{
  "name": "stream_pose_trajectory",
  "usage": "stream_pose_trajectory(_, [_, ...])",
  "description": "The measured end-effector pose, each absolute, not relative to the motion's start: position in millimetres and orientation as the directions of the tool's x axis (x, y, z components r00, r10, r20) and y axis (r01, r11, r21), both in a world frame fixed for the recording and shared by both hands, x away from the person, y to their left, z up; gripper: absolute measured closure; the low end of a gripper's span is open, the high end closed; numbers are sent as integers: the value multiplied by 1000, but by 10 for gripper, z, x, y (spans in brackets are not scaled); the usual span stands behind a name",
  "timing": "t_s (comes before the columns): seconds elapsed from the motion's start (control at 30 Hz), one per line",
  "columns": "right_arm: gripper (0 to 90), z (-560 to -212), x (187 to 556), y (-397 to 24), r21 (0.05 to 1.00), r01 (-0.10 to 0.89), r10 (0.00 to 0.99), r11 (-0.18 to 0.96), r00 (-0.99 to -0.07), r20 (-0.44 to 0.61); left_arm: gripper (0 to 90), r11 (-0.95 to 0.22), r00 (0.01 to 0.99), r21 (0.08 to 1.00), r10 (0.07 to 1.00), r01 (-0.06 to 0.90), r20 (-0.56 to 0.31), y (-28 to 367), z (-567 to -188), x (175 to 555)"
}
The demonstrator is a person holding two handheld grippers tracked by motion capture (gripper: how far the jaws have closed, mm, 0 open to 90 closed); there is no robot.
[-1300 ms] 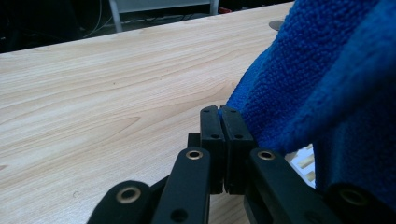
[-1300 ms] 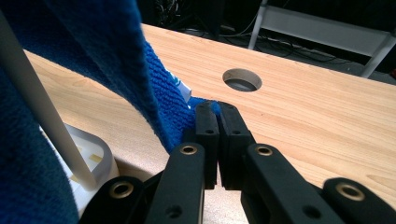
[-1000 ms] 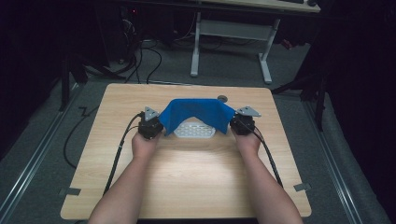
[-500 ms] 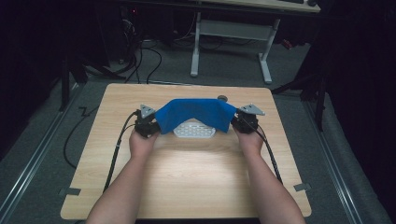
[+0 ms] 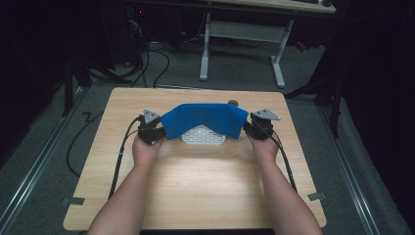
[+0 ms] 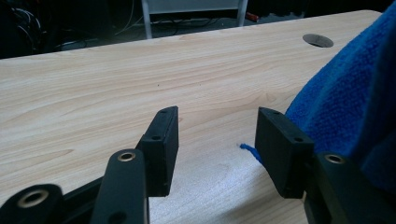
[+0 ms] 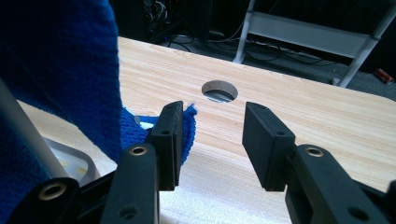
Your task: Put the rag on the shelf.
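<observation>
the left gripper sat at the left edge of the blue towel, held low over the wooden table in the person's left hand. in the left gripper view its jaws stood wide apart with bare wood between them; the towel bulked just outside the right-hand jaw, and a loose blue thread lay on the table beside that jaw. nothing was gripped.

the towel spread in an arch across the far middle of the table, draped over a white perforated tray whose near edge peeked out below the towel's hem. just beyond the towel's far right corner a round cable hole was cut in the tabletop.

the right gripper sat at the towel's right edge in the right hand. in the right gripper view its jaws were also wide open, empty between them; the towel hung just outside the left-hand jaw, a corner of it touching that jaw's outer face. the cable hole lay beyond the towel, ahead of the jaws.
</observation>
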State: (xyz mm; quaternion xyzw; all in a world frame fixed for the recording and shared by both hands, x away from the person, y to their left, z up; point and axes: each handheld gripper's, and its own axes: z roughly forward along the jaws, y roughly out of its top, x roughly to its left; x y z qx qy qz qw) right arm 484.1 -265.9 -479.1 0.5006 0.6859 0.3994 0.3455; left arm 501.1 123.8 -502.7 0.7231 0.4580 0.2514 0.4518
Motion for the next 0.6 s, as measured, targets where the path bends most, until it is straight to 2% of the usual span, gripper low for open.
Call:
stream_pose_trajectory(0.47, [577,-4791,4626,-2769,894,405,960,191,-265,-85,528,-208,469,881,883,424,-17,1325,-5039,4790])
stream_pose_trajectory(0.6, [577,-4784,4535,-2832,900,398,963,179,-257,-78,530,-199,469,878,883,435,-32,1346,-5067,4711])
